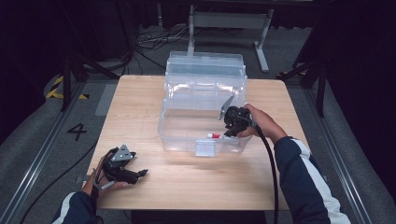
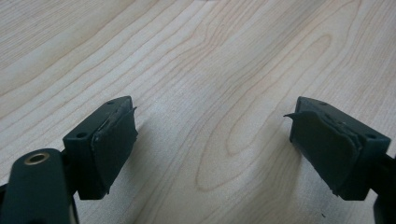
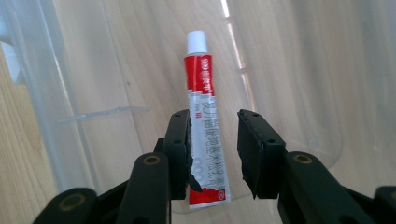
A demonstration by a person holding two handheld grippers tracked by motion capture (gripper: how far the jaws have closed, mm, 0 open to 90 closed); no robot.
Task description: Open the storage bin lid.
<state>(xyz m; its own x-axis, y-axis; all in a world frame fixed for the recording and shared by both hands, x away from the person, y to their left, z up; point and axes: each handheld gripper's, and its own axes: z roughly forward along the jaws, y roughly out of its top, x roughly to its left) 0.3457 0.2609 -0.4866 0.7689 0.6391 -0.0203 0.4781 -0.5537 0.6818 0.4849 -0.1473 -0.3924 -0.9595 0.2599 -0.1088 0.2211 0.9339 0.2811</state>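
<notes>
Inside the clear bin [image 1: 177, 135], the tube [image 3: 203, 126] lies delivered between the right gripper's [image 3: 214, 140] spread jaws, with only withdrawal left, while the left gripper [image 2: 212, 144] rests spread and empty.

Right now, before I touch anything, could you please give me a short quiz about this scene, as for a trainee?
1. True or false: the right claw presses the red and white tube from both sides.
2. Where does the tube lie? A) on the floor B) inside the clear bin C) in a palm
3. What is between the pads of the left claw?
Key: 1 false, a gap shows beside one pad. 2 B. 3 nothing, only wooden table beyond.
</notes>
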